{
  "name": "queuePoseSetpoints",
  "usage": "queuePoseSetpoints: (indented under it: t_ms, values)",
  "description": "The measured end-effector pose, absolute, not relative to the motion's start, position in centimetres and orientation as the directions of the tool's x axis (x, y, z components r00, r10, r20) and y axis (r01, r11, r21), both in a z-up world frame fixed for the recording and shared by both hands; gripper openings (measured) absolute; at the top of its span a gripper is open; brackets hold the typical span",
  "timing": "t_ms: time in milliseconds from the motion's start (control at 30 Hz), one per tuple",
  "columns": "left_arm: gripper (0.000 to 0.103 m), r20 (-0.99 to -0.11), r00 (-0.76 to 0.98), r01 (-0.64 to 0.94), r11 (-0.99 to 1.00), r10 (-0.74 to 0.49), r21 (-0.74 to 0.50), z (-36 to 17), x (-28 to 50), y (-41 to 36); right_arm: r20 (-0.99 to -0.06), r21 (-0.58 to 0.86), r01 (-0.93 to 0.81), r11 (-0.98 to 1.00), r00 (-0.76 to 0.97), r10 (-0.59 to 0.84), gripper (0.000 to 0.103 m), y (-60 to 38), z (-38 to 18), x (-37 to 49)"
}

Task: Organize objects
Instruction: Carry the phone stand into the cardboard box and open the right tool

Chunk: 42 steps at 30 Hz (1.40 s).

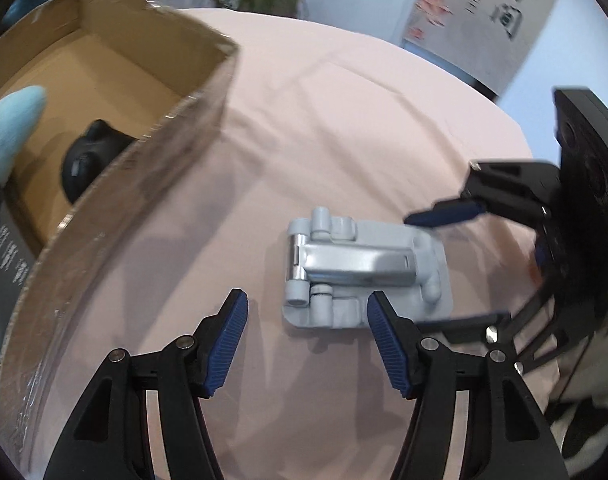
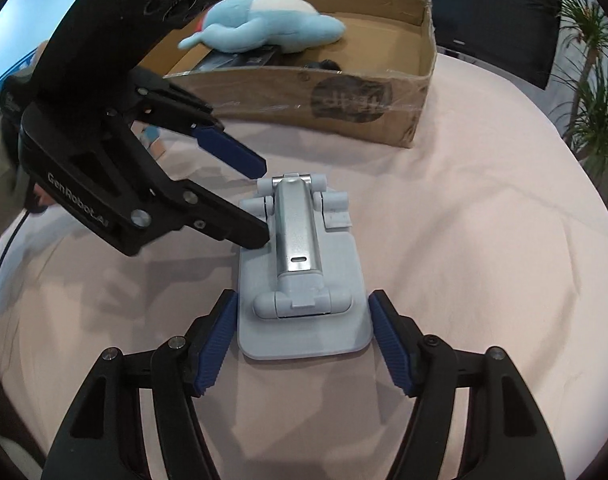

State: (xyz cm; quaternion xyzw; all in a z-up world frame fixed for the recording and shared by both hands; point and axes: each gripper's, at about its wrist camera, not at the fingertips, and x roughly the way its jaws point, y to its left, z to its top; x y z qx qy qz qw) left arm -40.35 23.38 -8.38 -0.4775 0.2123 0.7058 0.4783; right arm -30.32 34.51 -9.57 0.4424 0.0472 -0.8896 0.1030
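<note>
A round table draped in a pale pink cloth [image 2: 483,208] fills both views. On its far side sits an open brown cardboard box [image 2: 343,92], holding a light blue plush toy [image 2: 264,26] lying on a dark flat package [image 2: 236,60], with a small black rounded object [image 1: 88,156] beside them. Near the table's middle, apart from the box, a folded grey plastic phone stand with a silver metal arm [image 2: 304,272] lies flat on the cloth. The right gripper [image 2: 304,340] has its blue-padded fingers spread wide on either side of the stand's base, gripping nothing. The left gripper [image 1: 307,344] is likewise wide open and empty, its fingertips close around the stand's hinged end.
</note>
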Motion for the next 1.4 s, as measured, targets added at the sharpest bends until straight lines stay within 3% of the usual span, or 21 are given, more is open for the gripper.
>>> queuePoseSetpoints:
  t_ms: [33, 100, 433, 667, 1100, 1400]
  values:
    - [0.046, -0.875, -0.081, -0.882, -0.443, 0.477, -0.16, -8.3, -40.2, 23.4, -0.799, 0.006, 0.231, -0.973, -0.585, -0.144, 0.065, 34.3, -9.6, -29.9]
    - [0.038, -0.869, -0.062, -0.901, -0.402, 0.491, -0.162, -8.1, -39.7, 23.5, -0.8, 0.011, 0.236, -0.972, -0.581, -0.151, 0.065, 34.2, -9.5, -29.9]
    - [0.039, -0.847, -0.02, -0.909, -0.363, 0.532, -0.206, -8.2, -40.3, 23.3, -0.8, 0.01, 0.236, -0.972, -0.581, -0.149, 0.064, 34.2, -9.5, -30.3]
    - [0.037, -0.843, -0.075, -0.914, -0.375, 0.533, -0.156, -7.7, -39.5, 23.0, -0.806, 0.007, 0.231, -0.973, -0.575, -0.142, 0.063, 34.3, -9.2, -30.4]
    - [0.037, -0.79, -0.204, -0.901, -0.427, 0.579, -0.08, -1.5, -40.2, 21.5, -0.755, -0.103, 0.27, -0.957, -0.648, -0.102, 0.063, 33.7, -3.6, -32.6]
    - [0.037, -0.769, -0.268, -0.898, -0.44, 0.581, -0.02, 2.2, -45.1, 21.1, -0.716, -0.2, 0.292, -0.935, -0.695, -0.063, 0.063, 33.1, -0.1, -37.0]
